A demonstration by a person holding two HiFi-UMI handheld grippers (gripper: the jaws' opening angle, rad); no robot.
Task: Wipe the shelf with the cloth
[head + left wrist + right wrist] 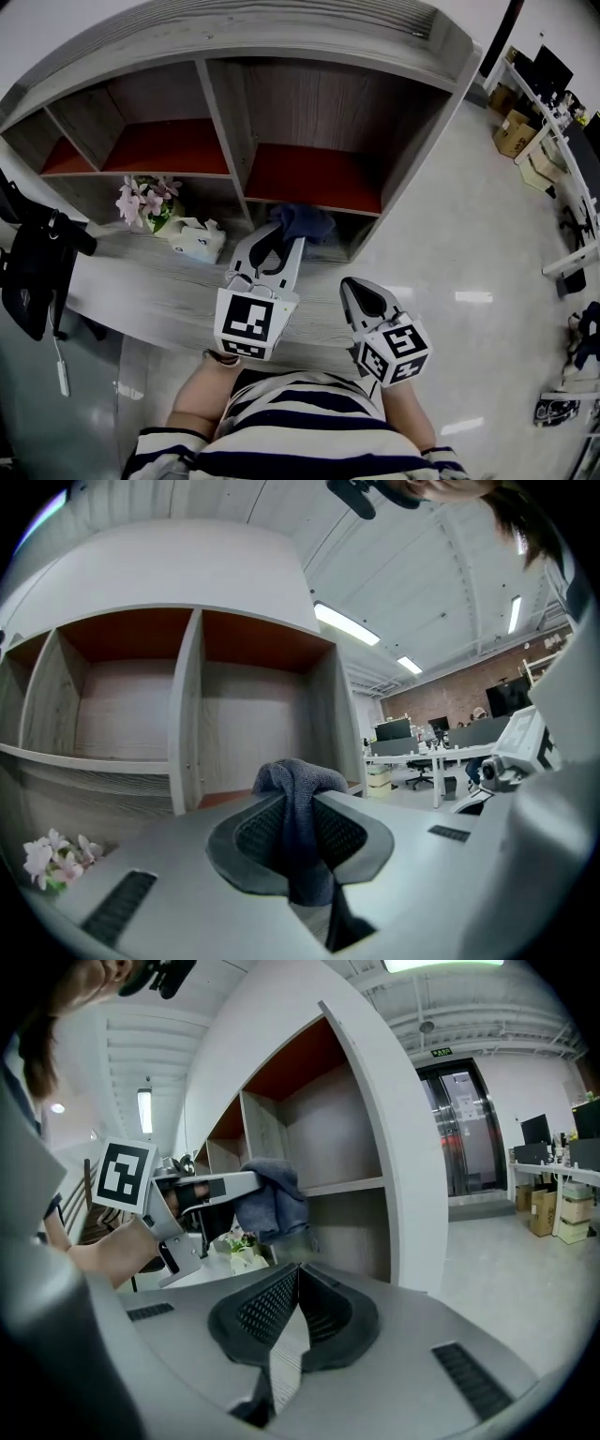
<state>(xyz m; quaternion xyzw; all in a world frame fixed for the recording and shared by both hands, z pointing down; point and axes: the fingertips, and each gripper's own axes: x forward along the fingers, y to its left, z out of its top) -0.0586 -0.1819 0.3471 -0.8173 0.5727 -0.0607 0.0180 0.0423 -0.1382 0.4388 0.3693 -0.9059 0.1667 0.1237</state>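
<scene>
cloth [298, 223], dark blue, pinched between the closed jaws of the left claw [278, 239] and held up in front of the right-hand bay of the shelf [314, 178]. right claw [364, 295] shut and empty, nearer the person. flowers [146, 201] stand on the table [141, 281], well left of the cloth.

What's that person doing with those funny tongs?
A person is holding tongs in each hand at a wooden shelf. The left tongs are shut on a blue cloth, held up in front of the right-hand compartments. The right tongs are shut and empty, nearer the person.
</scene>
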